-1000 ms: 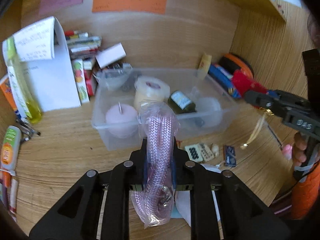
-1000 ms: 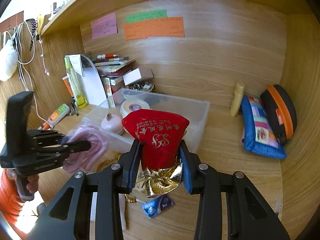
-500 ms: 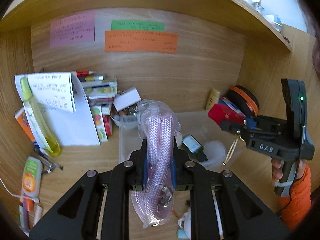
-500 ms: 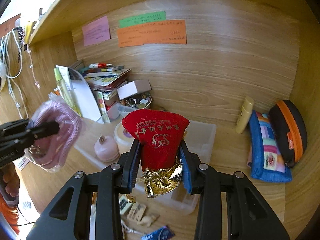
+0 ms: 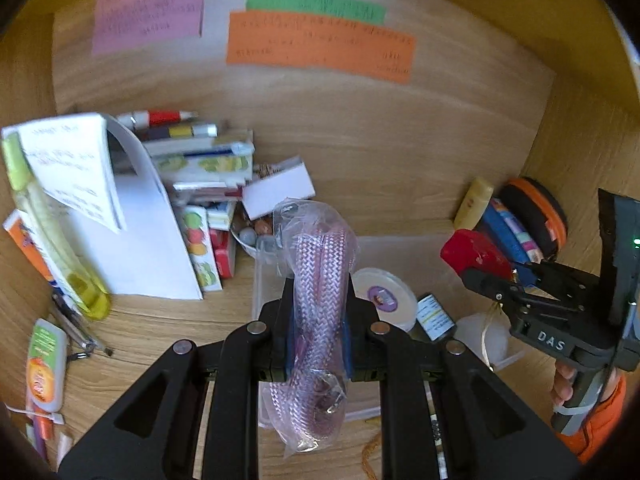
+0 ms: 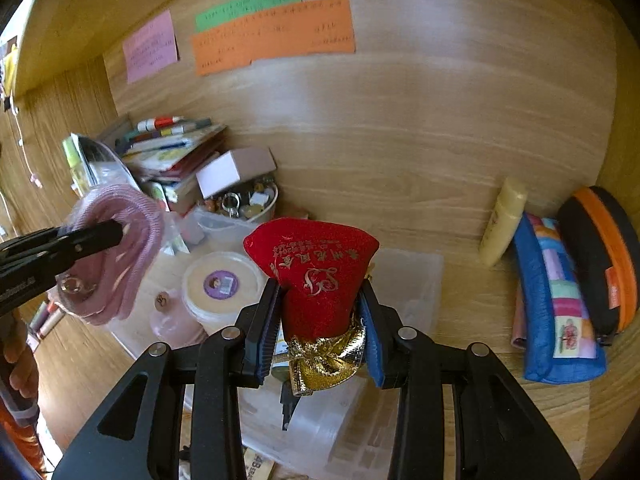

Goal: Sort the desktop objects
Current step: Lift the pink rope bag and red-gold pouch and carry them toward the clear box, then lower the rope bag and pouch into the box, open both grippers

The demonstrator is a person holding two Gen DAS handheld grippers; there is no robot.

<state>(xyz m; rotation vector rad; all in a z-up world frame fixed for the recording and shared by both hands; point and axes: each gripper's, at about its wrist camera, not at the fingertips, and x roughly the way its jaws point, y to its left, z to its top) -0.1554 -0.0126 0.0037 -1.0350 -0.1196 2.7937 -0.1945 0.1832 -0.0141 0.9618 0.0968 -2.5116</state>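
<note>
My left gripper (image 5: 318,320) is shut on a bagged pink braided cord (image 5: 320,280) and holds it over the clear plastic bin (image 5: 260,292). The cord also shows in the right wrist view (image 6: 116,252). My right gripper (image 6: 320,320) is shut on a red pouch with a gold bow (image 6: 316,276), held above the bin's right part (image 6: 416,276). The pouch shows in the left wrist view (image 5: 476,256) at the right. In the bin lie a tape roll (image 6: 220,280), a pink round object (image 6: 172,316) and a small dark bottle (image 5: 434,314).
A stack of books and boxes (image 5: 200,168), a curled white pad (image 5: 80,160) and a small bowl of trinkets (image 6: 248,200) stand at the back left. A cream tube (image 6: 502,220), a blue pouch (image 6: 556,304) and a black-orange case (image 6: 604,256) lie right. Small items litter the front.
Both grippers have risen and moved forward over the bin, each keeping its grip. The views now look down into the bin from closer to the back wall.
</note>
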